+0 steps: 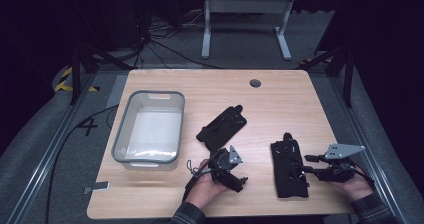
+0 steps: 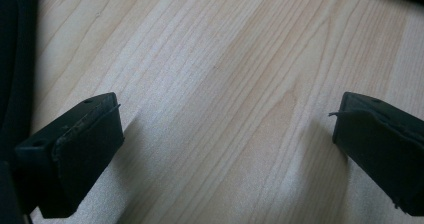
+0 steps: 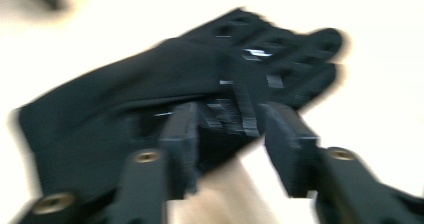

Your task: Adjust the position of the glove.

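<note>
Two black padded wrist braces lie on the wooden table [image 1: 280, 99]. One brace [image 1: 222, 126] is near the middle, and the other brace [image 1: 289, 169] [image 3: 150, 84] is at the front right. My right gripper [image 1: 307, 164] [image 3: 230, 129] reaches that brace's right edge from the right. Its jaws stand partly apart, with the brace's strap edge at their tips and bare table showing between them. This view is blurred. My left gripper [image 1: 236, 181] [image 2: 225, 129] sits low at the front centre, its jaws wide open over bare wood and holding nothing.
An empty grey plastic bin [image 1: 120, 134] stands at the table's left. A round cable hole [image 1: 255, 83] is near the far edge. Beyond the table are a white desk frame [image 1: 245, 14] and floor cables. The front edge is close to both hands.
</note>
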Demonstrator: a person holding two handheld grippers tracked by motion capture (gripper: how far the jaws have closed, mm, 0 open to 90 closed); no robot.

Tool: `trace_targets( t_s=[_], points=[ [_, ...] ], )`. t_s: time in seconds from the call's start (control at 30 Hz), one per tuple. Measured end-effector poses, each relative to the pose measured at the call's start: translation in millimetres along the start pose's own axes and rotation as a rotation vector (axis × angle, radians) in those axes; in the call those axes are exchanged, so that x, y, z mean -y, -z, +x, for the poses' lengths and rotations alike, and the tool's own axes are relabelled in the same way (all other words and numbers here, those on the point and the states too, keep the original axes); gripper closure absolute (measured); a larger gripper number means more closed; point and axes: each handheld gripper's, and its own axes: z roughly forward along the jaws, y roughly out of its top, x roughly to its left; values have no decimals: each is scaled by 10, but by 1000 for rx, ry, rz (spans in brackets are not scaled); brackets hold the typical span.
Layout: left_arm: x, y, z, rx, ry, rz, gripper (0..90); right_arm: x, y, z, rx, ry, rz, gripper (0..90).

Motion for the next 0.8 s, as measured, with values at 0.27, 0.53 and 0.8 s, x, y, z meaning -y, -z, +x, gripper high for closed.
trace_targets(
  t_s=[0.27, 0.53, 0.8],
  points=[
    [0, 0, 0, 0, 0, 0, 1, 218, -81, -327, 98, -138, 24, 210],
    [1, 2, -6, 1, 4, 3, 0, 284, -126, -355, 140, -135, 4, 117],
    [-73, 70, -14, -2, 1, 35, 238, 283, -128, -355, 137, -133, 4, 115]
  ],
)
